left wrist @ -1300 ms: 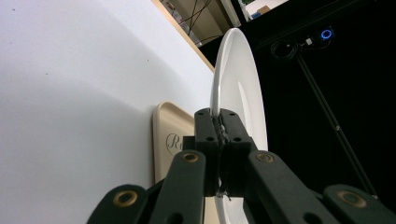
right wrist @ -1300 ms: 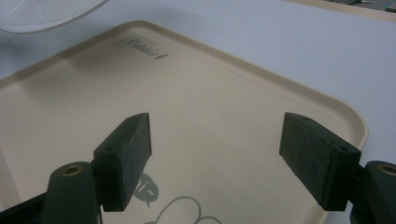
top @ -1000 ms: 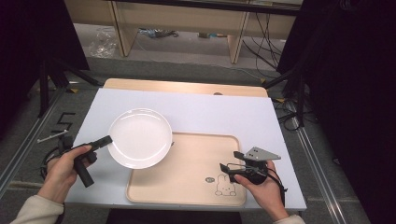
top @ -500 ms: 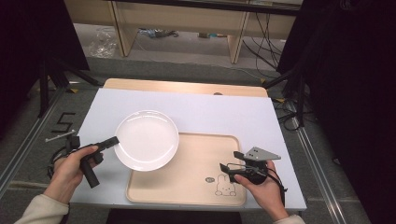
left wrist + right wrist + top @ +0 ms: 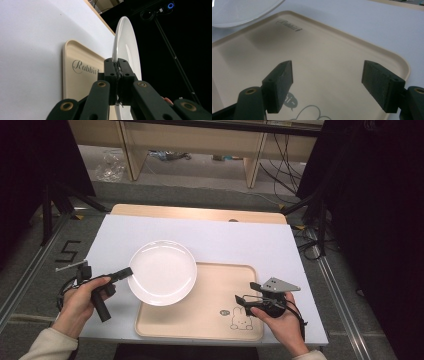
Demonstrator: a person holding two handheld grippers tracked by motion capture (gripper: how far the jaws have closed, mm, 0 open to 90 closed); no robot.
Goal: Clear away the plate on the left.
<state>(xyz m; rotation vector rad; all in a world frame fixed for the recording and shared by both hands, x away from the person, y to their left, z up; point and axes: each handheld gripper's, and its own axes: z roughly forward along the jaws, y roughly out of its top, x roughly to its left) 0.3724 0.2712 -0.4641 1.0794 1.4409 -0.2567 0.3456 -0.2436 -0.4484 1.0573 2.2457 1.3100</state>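
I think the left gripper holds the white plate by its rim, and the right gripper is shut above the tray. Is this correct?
Not quite. The right gripper is open, not shut: the right gripper view shows its jaws standing wide apart over the tray with nothing between them. The rest is right: the left gripper clamps the rim of the white plate.

— What sits around the white sheet [image 5: 240, 237]?

— Beyond its far edge a strip of wooden tabletop [image 5: 200, 213] shows. Farther back stands a wooden shelf unit [image 5: 250, 165], with a crumpled clear plastic bag [image 5: 110, 167] on the floor to its left.

— And to the sides?

— Left of the sheet, a black "5" [image 5: 67, 251] is marked on the grey floor, near the legs of a black stand [image 5: 50, 205]. Right of the sheet hangs a black curtain [image 5: 380, 220], and dark cables [image 5: 285, 160] trail behind the far right corner.
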